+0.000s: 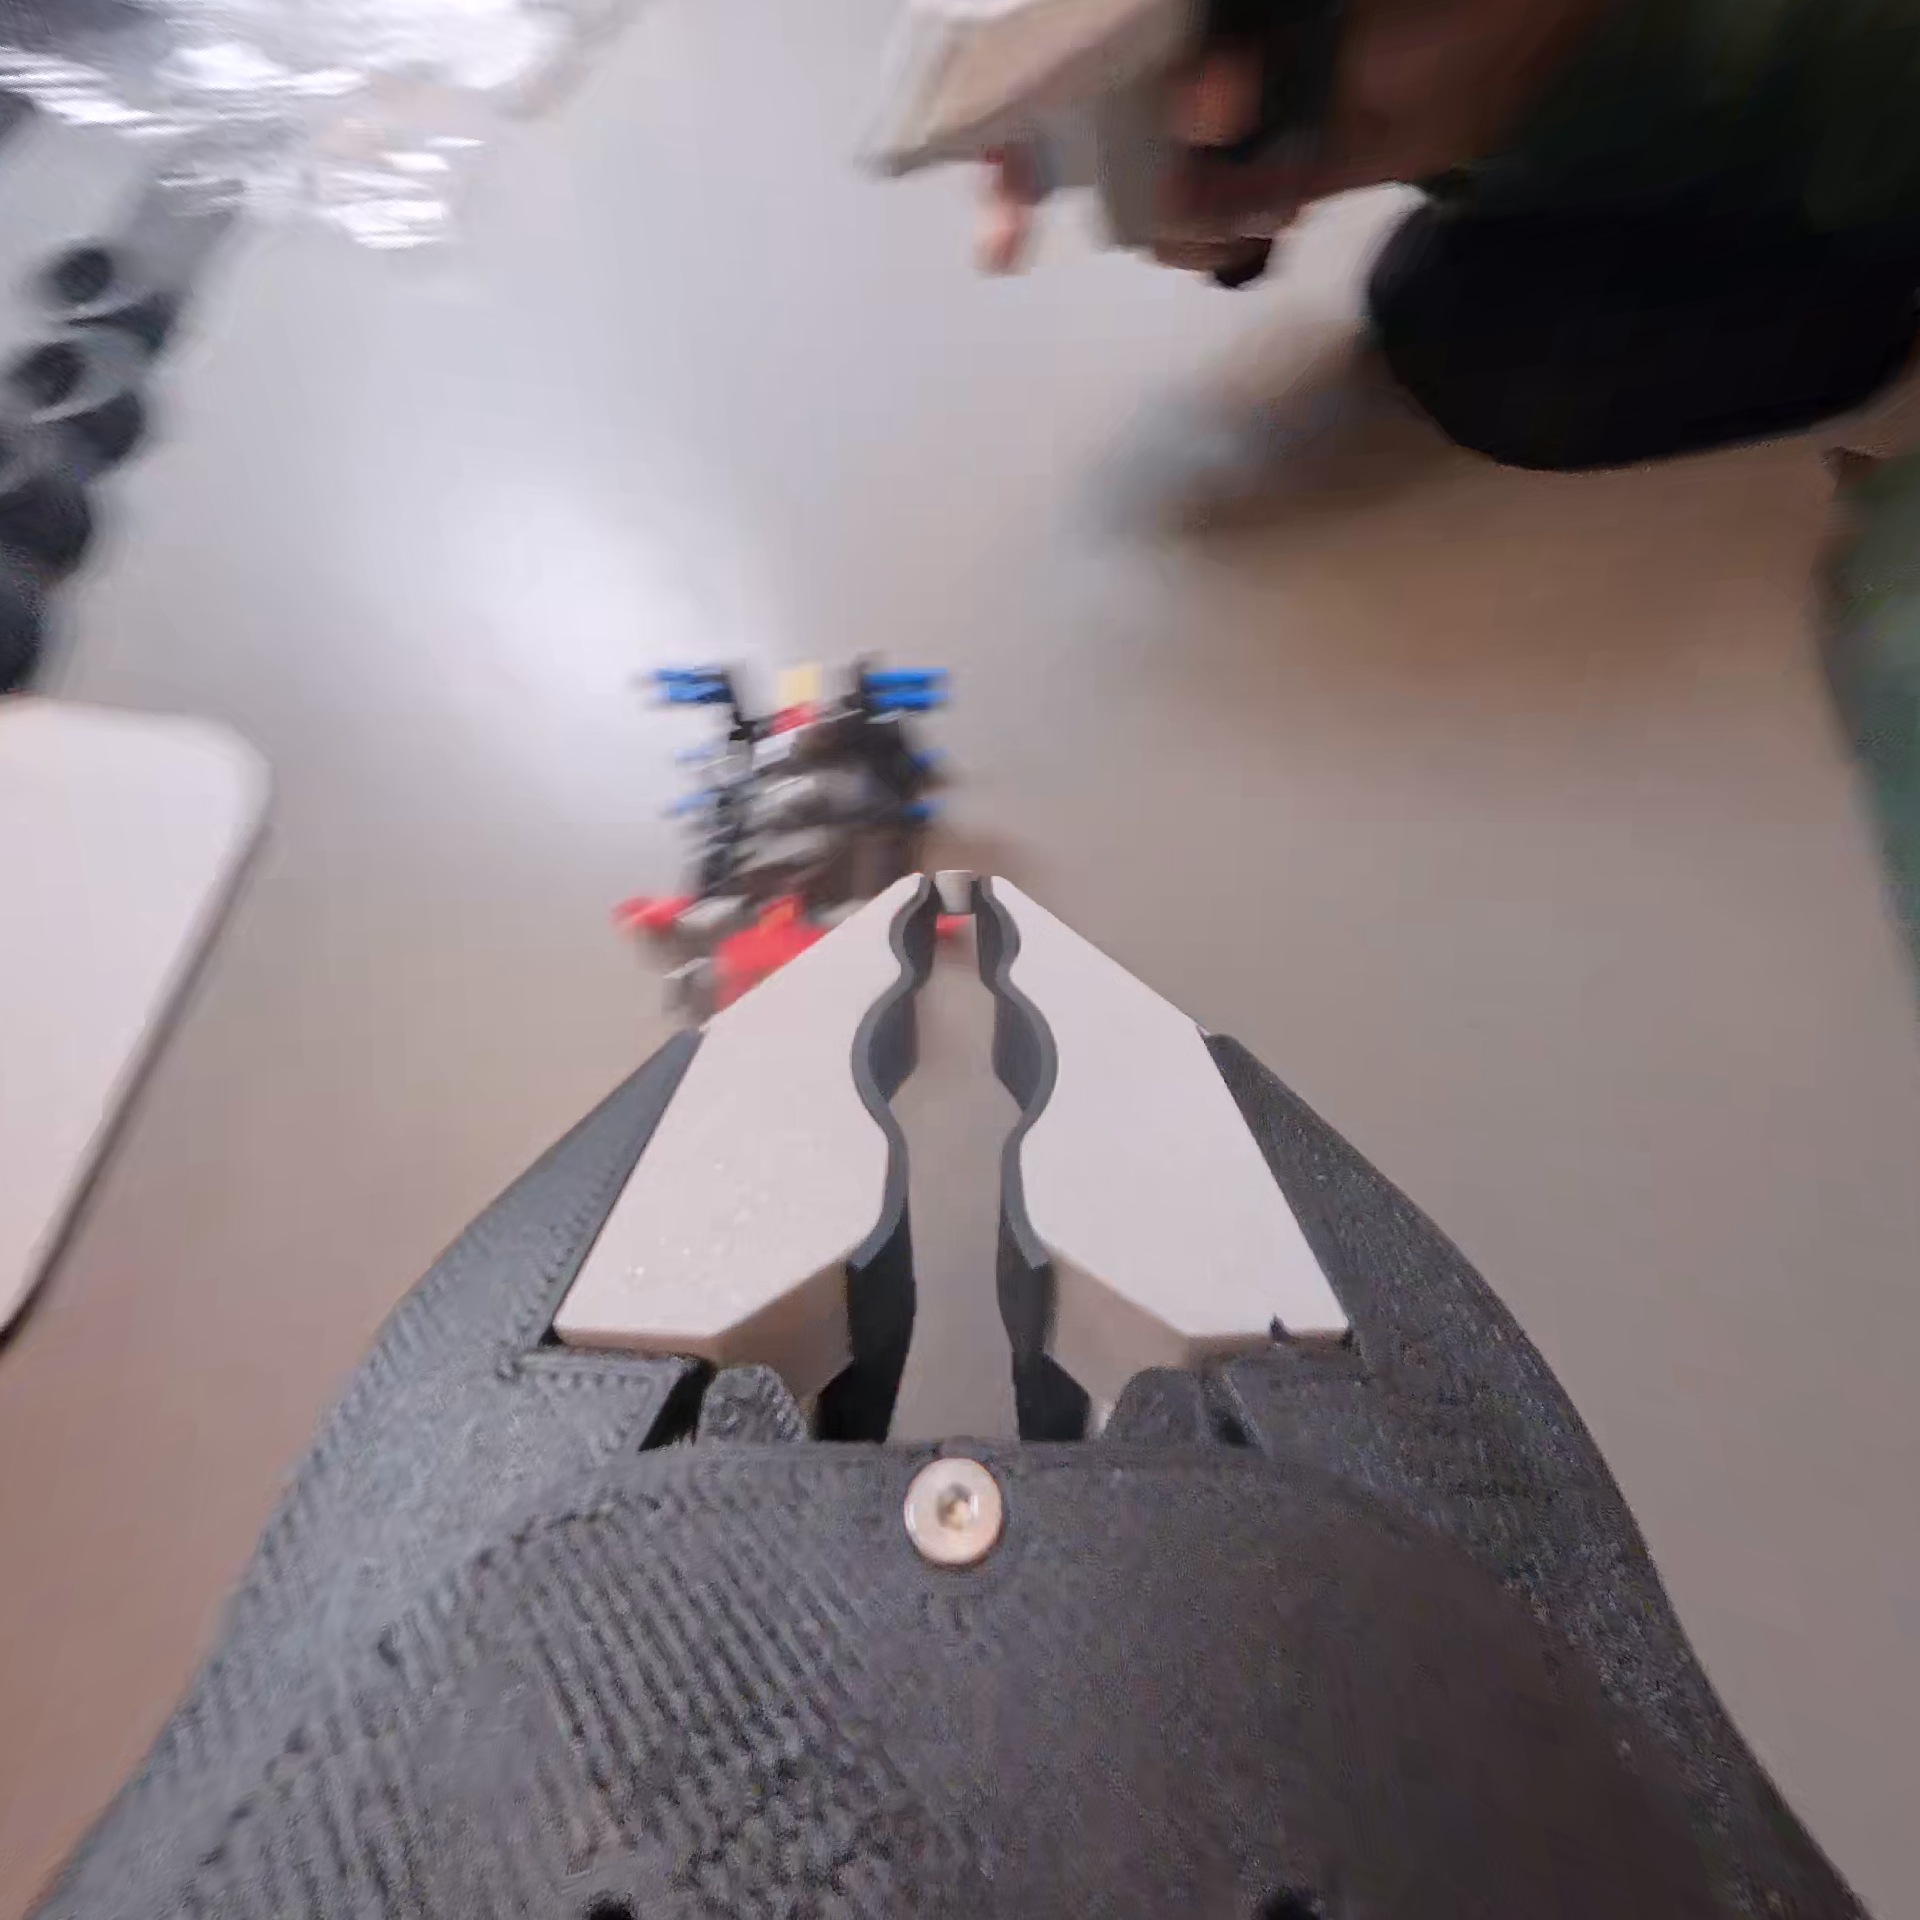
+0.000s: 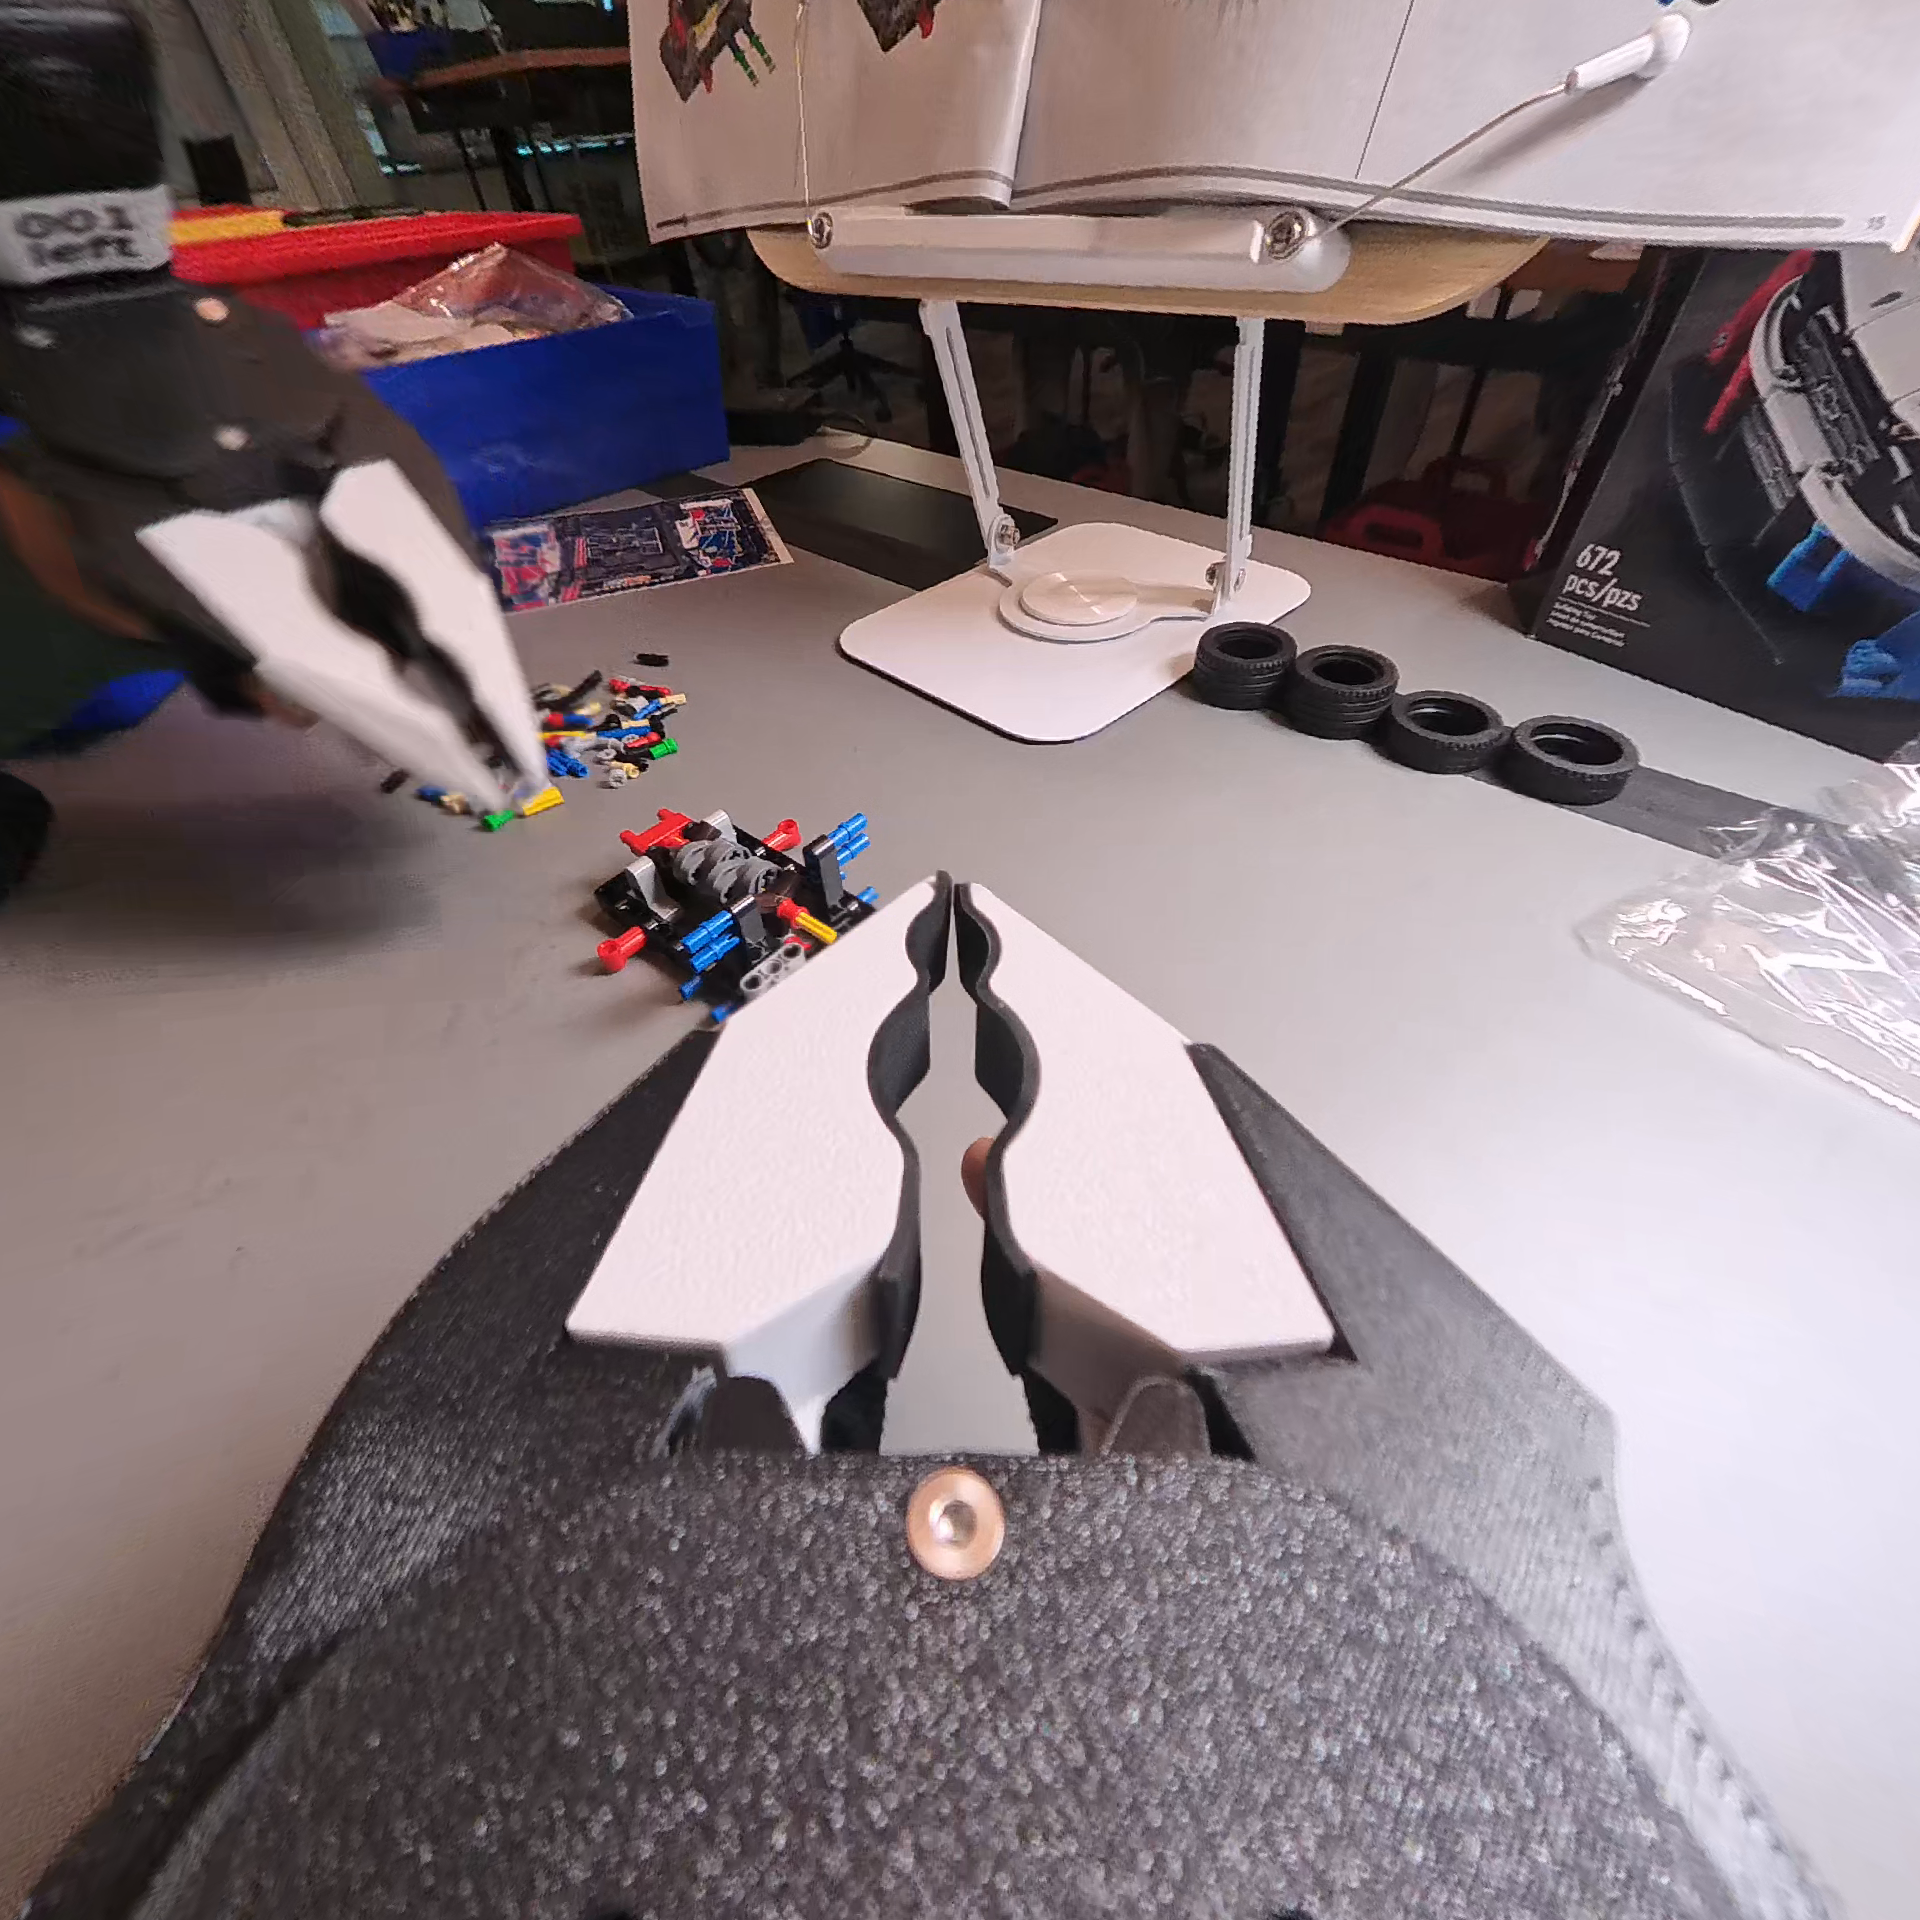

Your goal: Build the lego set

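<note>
Near the table's [image 2: 1455,1039] middle sits the part-built lego assembly [image 2: 732,902]. Left gripper [image 1: 956,896], jaws pinching 1 small grey piece [image 1: 956,891], seems to be bringing it for fitting; right gripper [image 2: 953,894], jaws closed empty, could steady the assembly.

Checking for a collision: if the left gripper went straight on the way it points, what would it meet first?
Probably the partly built lego assembly, which lies just beyond the left gripper and the small grey piece it holds. The picture is blurred, so depth is uncertain.

loose pieces [image 2: 608,727] lie behind the assembly [image 2: 727,899], tyres [image 2: 1403,717] right.
</note>
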A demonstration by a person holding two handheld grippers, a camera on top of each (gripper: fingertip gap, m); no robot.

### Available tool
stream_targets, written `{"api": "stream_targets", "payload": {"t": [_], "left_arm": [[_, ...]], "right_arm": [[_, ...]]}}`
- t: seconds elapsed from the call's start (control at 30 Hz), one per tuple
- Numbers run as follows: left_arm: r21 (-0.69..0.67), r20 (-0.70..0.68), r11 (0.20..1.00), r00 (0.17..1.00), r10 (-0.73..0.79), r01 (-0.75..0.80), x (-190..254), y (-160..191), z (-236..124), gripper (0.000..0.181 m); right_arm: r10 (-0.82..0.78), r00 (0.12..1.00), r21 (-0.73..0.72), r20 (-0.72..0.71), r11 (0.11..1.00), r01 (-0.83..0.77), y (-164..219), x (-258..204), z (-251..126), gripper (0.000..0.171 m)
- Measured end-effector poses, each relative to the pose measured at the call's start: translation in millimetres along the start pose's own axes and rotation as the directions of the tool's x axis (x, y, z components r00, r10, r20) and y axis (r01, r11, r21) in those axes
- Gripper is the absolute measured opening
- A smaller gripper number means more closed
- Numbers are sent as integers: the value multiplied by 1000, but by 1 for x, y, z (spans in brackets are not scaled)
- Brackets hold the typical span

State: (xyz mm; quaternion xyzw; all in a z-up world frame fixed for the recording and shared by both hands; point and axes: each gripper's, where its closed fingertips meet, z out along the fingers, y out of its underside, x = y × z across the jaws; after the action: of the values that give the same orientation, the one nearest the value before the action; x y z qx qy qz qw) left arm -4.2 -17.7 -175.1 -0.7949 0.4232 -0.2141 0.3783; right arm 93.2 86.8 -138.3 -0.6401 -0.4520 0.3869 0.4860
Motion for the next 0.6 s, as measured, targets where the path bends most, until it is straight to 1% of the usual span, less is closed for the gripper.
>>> {"api": "stream_targets", "payload": {"t": [0.07, 0.1, 0.13, 0.23, 0.4, 0.53, 0.57, 0.6], "left_arm": [[-27, -57, 998, 996, 62, -63, 35, -9, 31, 6], [-40, -95, 997, 993, 67, -71, 49, -11, 44, 6], [-59, -115, 996, 991, 62, -69, 58, -13, 56, 6], [-136, -124, 987, 990, 68, -85, 65, -9, 82, 6], [-193, -136, 977, 989, 64, -90, 70, -4, 96, 6], [-191, -129, 979, 991, 46, -70, 70, -3, 97, 8], [-189, -127, 979, 991, 46, -69, 70, -3, 96, 12], [-182, -130, 981, 991, 44, -68, 70, -4, 95, 20]], "right_arm": [[22, 1000, -3, 0, 1000, -22, 2, 3, 1, 0], [29, 1000, 0, -2, 1000, -29, 2, 4, 0, 0], [31, 1000, 5, -8, 1000, -31, 2, 6, -1, 0], [17, 999, 14, -29, 1000, -17, 0, 10, -7, 0], [-4, 998, 44, -59, 999, 7, -6, 16, -20, 0], [0, 999, 57, -54, 998, 3, -9, 16, -22, 0], [-2, 999, 56, -52, 998, 5, -8, 16, -22, 0], [-5, 999, 54, -50, 999, 8, -8, 15, -22, 0]]}}
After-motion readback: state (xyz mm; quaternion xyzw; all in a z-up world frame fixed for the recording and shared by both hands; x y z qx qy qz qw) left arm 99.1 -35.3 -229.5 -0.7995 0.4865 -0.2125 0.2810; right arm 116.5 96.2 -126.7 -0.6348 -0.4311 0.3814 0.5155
